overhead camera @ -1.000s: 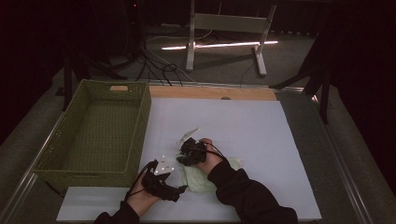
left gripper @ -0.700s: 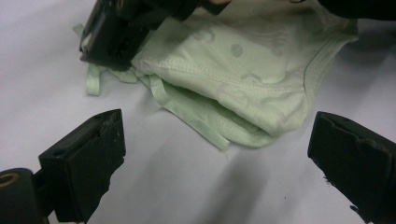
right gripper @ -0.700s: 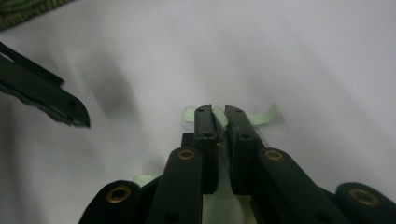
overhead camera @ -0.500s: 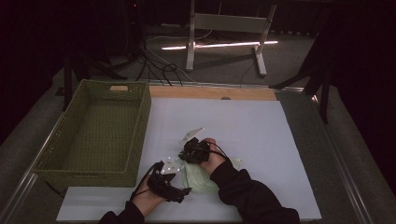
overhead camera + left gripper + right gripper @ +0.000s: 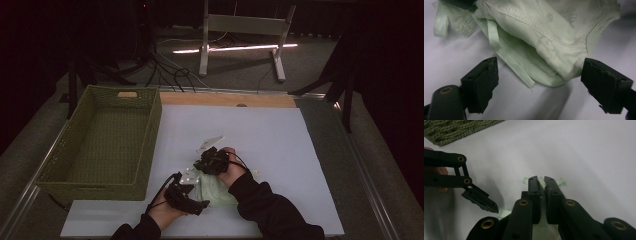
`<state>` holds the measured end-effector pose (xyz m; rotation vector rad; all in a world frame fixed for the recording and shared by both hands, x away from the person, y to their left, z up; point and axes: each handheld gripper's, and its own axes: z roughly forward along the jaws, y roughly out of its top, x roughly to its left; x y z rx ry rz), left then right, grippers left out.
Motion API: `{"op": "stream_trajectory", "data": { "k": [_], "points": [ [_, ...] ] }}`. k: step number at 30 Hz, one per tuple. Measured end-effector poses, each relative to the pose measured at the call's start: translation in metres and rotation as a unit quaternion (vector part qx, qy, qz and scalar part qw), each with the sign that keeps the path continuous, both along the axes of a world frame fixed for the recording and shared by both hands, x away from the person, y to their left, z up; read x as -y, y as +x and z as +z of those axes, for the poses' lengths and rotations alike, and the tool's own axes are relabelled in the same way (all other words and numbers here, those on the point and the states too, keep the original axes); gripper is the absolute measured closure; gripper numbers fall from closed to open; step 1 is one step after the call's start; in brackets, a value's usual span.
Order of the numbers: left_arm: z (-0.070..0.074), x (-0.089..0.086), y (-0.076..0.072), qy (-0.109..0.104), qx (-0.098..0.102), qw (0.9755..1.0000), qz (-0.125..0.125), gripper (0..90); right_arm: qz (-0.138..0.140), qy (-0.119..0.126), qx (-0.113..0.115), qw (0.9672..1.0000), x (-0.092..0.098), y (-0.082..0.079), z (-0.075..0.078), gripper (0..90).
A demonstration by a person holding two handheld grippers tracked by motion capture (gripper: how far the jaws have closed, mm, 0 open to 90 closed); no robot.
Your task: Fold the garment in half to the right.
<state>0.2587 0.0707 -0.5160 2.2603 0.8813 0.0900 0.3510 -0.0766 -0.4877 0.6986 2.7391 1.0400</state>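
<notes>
Garment fold: pale green top between two grippers

Pale green garment (image 5: 554, 37) lies just ahead of the left gripper (image 5: 539, 85), whose spread jaws, just closing, straddle its hem corner untouched. Right gripper (image 5: 541, 186) pinches a green strap at the far edge. Woven basket (image 5: 150, 130), left of both, holds nothing.

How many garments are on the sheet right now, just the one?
1: a pale green garment crumpled at the near edge of the white sheet, beside the green basket. Hands cover part of it, so something under it could be hidden.
</notes>
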Motion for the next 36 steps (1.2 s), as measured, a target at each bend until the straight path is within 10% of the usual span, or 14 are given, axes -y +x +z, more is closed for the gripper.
{"op": "stream_trajectory", "data": {
  "k": [20, 36],
  "points": [
    [0.002, 0.009, -0.009, -0.014, 0.003, 0.9999, -0.004, 83.5, -0.002, 0.006, 0.008, 0.9999, 0.002, -0.001, 0.005, 84.8],
    [0.025, 0.023, -0.006, -0.015, 0.024, 0.9995, -0.015, 87.1, -0.022, 0.022, 0.016, 0.9994, 0.022, -0.001, 0.016, 84.8]
  ]
}}
